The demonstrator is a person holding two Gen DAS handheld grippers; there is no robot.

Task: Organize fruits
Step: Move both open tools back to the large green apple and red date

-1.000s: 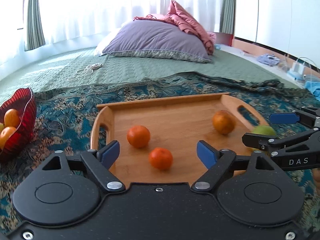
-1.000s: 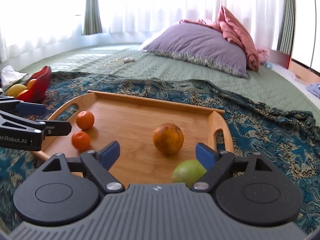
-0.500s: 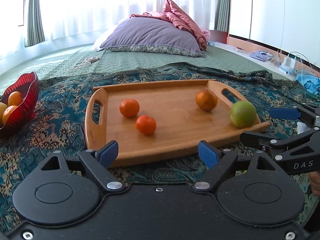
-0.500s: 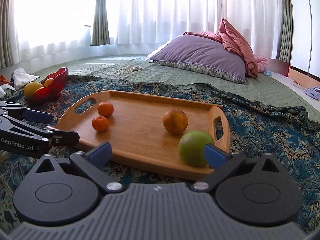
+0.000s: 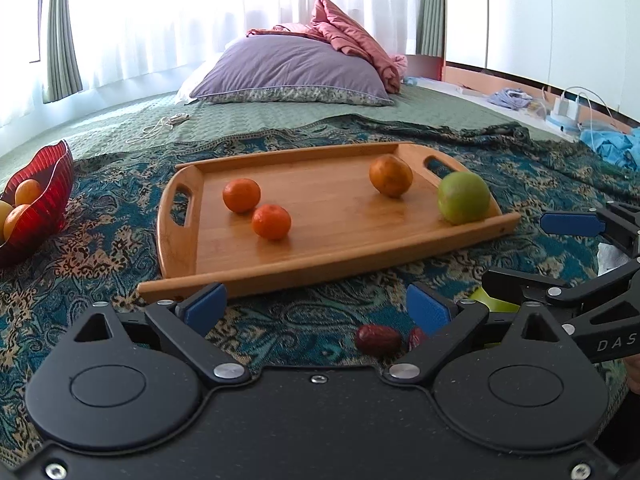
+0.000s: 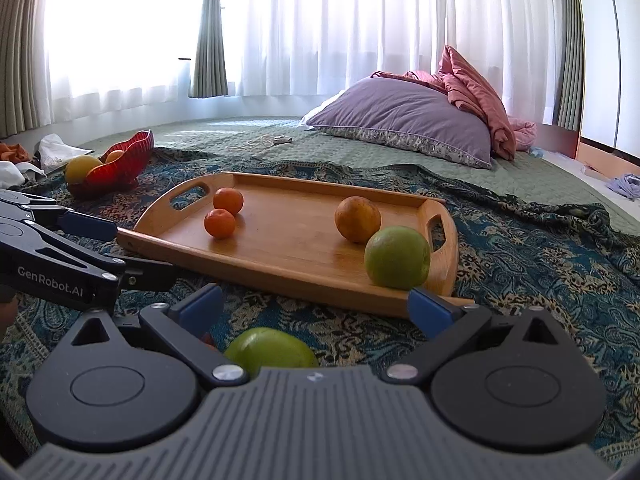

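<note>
Four round fruits on rectangular wooden handled tray (image 5: pixel 180 236): two small orange tangerines (image 5: pixel 241 195) touching near left handle, dull orange (image 5: pixel 390 175) and green apple (image 5: pixel 463 197) at right end, apple against near rim; left gripper (image 5: pixel 316 308) and right gripper (image 6: pixel 316 306) both spread, holding nothing, over patterned teal cloth (image 5: pixel 100 248) before tray

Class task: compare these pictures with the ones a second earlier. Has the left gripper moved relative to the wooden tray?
Yes. The left gripper has drawn back from the wooden tray: its fingertips were over the tray floor, and now they sit short of the near rim, above the patterned cloth.

"GenRobot.AI" on left gripper (image 6: pixel 94 250); "DAS" on right gripper (image 5: pixel 560 252)
</note>
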